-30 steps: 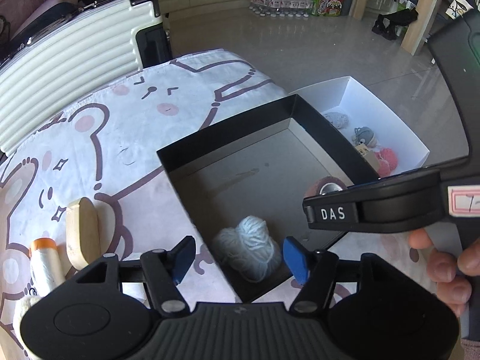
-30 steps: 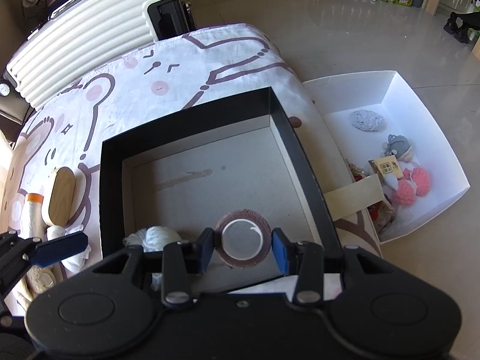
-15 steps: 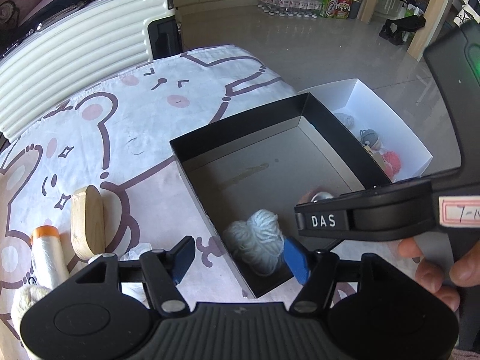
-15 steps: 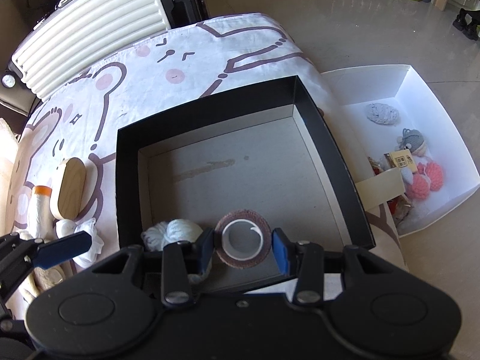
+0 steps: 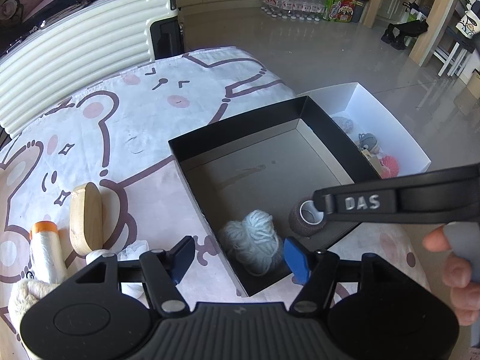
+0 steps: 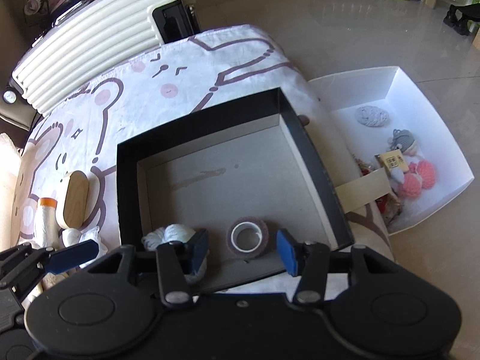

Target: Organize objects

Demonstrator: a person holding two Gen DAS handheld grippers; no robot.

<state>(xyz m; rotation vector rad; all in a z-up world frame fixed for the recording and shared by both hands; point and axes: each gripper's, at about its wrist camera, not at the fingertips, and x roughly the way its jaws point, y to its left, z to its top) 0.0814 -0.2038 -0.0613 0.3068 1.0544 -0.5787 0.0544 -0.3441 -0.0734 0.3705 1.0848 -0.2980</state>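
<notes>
While the right pads hang clear of it: the tape roll lies flat on the floor of the black box, loose between them.
Right gripper: jaws spread and just been opening, blue pads either side of the roll, neither one pressing on it.
Left gripper: jaws spread wide with nothing pinched, hovering over the box's near corner, one pad above the cloth, the other above the box.
Yarn ball: pale, bunched up in that near corner, just beside the tape roll.
Black box, inside: grey floor, only the yarn and the tape down at the near end.
Hand: fingers curled on the right gripper's handle, seen at the edge of the left wrist view.
Bear-print cloth: covers the surface under the box.
Left of the box: a wooden oval piece and an orange-capped white roll, side by side on the cloth.
White box: lower, off the far side, holding grey and pink knitted bits.
Suitcase: cream, ribbed, behind the cloth.
</notes>
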